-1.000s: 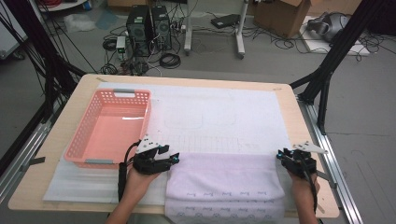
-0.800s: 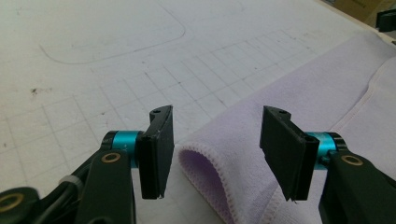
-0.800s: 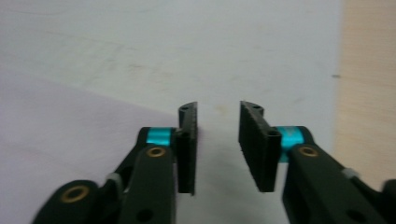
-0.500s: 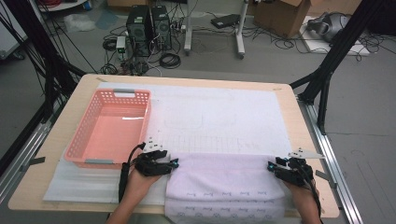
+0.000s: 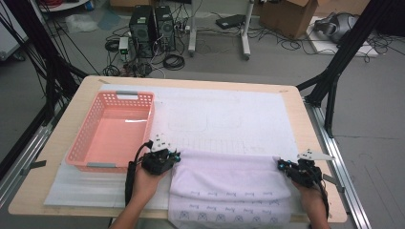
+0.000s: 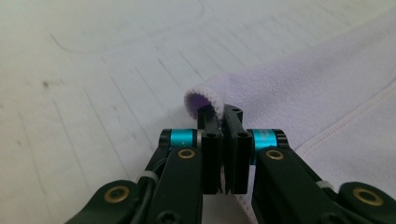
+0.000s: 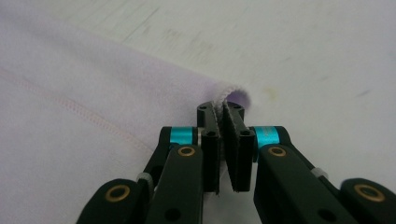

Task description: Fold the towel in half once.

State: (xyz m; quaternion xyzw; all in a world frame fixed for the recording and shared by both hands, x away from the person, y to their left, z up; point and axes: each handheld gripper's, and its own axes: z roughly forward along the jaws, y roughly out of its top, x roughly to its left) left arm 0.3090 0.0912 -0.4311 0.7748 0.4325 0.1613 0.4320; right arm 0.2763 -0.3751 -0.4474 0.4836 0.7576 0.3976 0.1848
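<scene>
Towel-folding job, by the look of it. The lavender towel (image 5: 229, 183) lies at the near edge of the table (image 5: 315, 138), on the white mat (image 5: 224, 119), part of it hanging off the front edge toward the person. One fold appears in place: an upper layer lies doubled over a lower layer that shows a row of small printed marks near the front.

The left gripper (image 5: 162, 160) is clamped on the towel's far left corner; in the left gripper view its jaws are pressed together with the hemmed corner (image 6: 201, 95) curling out just past the tips. The right gripper (image 5: 297, 169) is likewise clenched on the far right corner, the towel edge (image 7: 231, 93) pinched between closed jaws in the right gripper view. Both corners sit low, at or just off the mat; I can't tell which.

The pink basket (image 5: 112, 131) stands on the left half of the table, just beside the left gripper and empty.

Judgement: early to middle. Both corners are secured and the first fold looks made. Left to do: probably more folding to make the towel compact, then likely into the basket. The hanging part needs pulling up onto the table too. Nothing is in the basket yet.
</scene>
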